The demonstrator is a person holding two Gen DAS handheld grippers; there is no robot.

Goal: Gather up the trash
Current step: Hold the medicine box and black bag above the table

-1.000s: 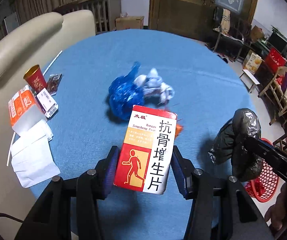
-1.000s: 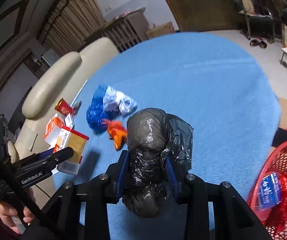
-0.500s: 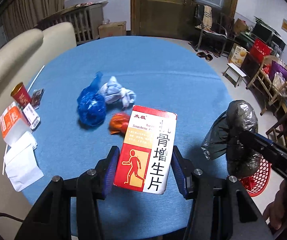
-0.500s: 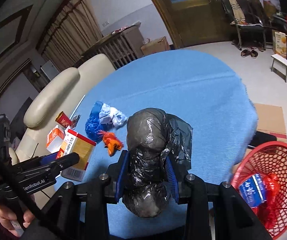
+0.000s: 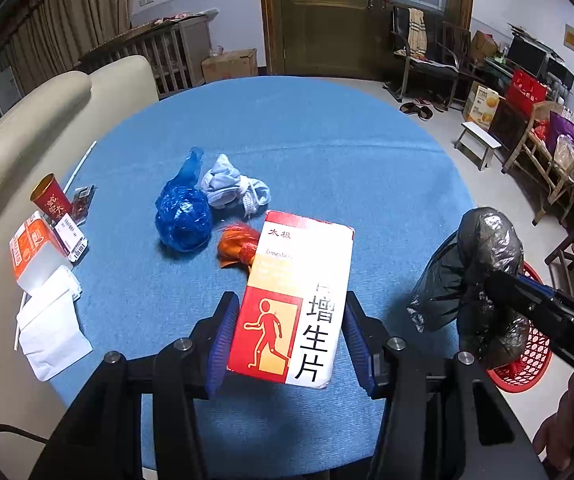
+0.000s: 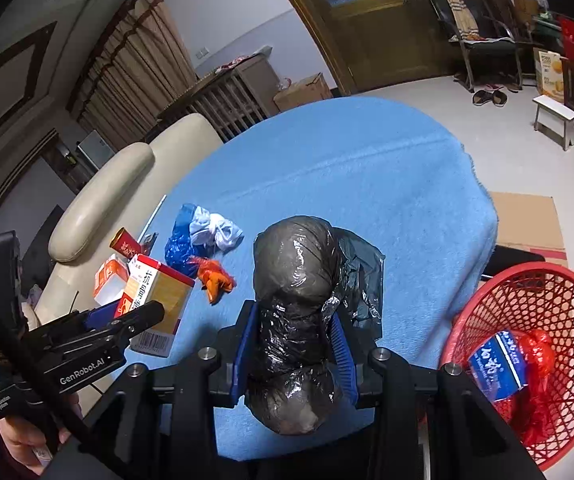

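Observation:
My left gripper [image 5: 287,316] is shut on a red, white and orange medicine box [image 5: 297,304], held above the near edge of the round blue table [image 5: 327,152]. The box also shows in the right wrist view [image 6: 157,300]. My right gripper [image 6: 293,336] is shut on a crumpled black plastic bag [image 6: 299,300], held above the table's near right edge; the bag also shows in the left wrist view [image 5: 483,280]. A red mesh basket [image 6: 567,304] stands on the floor to the right, holding a blue box [image 6: 497,360] and red plastic.
On the table lie a blue plastic bag [image 5: 183,216], a pale cloth wad [image 5: 233,190], an orange scrap [image 5: 237,244], a red paper cup [image 5: 51,200], an orange-white carton [image 5: 33,248] and white paper [image 5: 51,328]. A cream sofa [image 5: 27,136] borders the left.
Both grippers have pulled back and up from the table with their loads. The basket has come fully into the right wrist view.

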